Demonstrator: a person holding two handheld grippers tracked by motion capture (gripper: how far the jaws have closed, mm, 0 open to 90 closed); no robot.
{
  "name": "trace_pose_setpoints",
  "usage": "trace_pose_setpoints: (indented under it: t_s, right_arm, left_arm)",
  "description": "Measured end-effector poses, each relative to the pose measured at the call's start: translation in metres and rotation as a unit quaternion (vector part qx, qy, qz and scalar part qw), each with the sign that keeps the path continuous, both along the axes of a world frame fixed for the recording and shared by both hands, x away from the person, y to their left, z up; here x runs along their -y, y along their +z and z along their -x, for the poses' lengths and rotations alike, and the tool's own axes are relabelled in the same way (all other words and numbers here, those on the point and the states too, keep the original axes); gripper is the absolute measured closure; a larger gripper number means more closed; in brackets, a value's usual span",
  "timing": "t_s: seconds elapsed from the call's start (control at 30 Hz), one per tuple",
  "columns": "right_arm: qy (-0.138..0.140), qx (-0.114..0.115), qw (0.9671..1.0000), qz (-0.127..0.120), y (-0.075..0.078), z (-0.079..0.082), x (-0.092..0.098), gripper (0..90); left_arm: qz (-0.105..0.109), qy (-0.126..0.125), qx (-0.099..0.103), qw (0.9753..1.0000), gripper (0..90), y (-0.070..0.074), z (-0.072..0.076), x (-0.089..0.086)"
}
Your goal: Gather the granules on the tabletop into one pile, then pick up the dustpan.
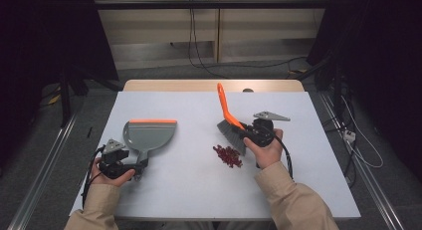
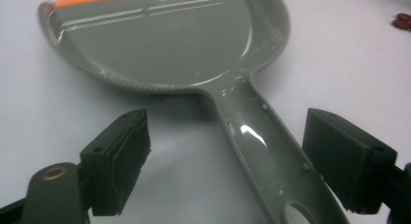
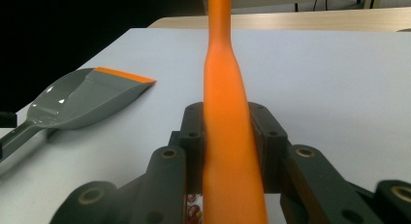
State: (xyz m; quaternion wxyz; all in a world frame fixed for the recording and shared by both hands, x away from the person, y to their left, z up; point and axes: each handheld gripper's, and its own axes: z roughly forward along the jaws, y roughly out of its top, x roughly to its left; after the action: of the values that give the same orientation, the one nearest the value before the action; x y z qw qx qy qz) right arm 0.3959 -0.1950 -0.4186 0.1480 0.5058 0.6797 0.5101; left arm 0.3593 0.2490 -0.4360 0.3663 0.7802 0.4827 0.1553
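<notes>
Nearest me on the white counter point(image 1: 189, 190), I am holding my left claw point(image 2: 225, 161) apart, its jaws flanking the grey dustpan's point(image 1: 149, 135) stiff, glossy, likely slippery handle, best gripped mid-handle. Farther right, I am clamping my right claw point(image 3: 228, 141) on the light orange brush point(image 1: 229, 118), bristles just beside the red crumbs point(image 1: 228, 156).

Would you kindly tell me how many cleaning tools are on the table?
2: a grey dustpan at the left gripper, and an orange-handled brush clamped in the right gripper.
</notes>
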Motion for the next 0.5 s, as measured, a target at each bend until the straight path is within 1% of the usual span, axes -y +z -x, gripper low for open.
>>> trace_pose_setpoints:
  t_s: [0.07, 0.17, 0.2, 0.3, 0.4, 0.43, 0.5]
  right_arm:
    - [-0.001, 0.002, 1.0000, 0.001, 0.000, 0.000, 0.002, 71.4]
    - [-0.001, 0.002, 1.0000, 0.002, 0.000, 0.001, 0.005, 71.4]
    - [-0.001, 0.002, 1.0000, 0.003, 0.000, 0.001, 0.006, 71.4]
    - [-0.002, 0.002, 1.0000, 0.005, -0.001, 0.002, 0.009, 71.4]
    - [-0.002, 0.004, 1.0000, 0.008, -0.001, 0.002, 0.011, 71.4]
    - [-0.002, 0.004, 0.9999, 0.009, -0.001, 0.002, 0.012, 71.4]
    - [-0.004, 0.004, 0.9999, 0.009, -0.001, 0.003, 0.013, 71.4]
  left_arm:
    - [-0.002, 0.000, -0.003, 1.0000, 25.8, 0.000, -0.001, -0.002]
    - [-0.005, 0.001, -0.011, 0.9999, 33.5, 0.000, -0.006, -0.004]
    - [-0.007, 0.000, -0.010, 0.9999, 36.9, 0.000, -0.008, -0.003]
    - [-0.003, -0.009, -0.021, 0.9997, 43.9, 0.000, -0.014, 0.000]
    - [-0.012, -0.017, -0.025, 0.9995, 46.0, -0.001, -0.019, 0.004]
    - [-0.013, -0.021, -0.030, 0.9992, 46.2, -0.001, -0.020, 0.005]
    - [-0.013, -0.024, -0.033, 0.9991, 50.1, -0.001, -0.023, 0.006]
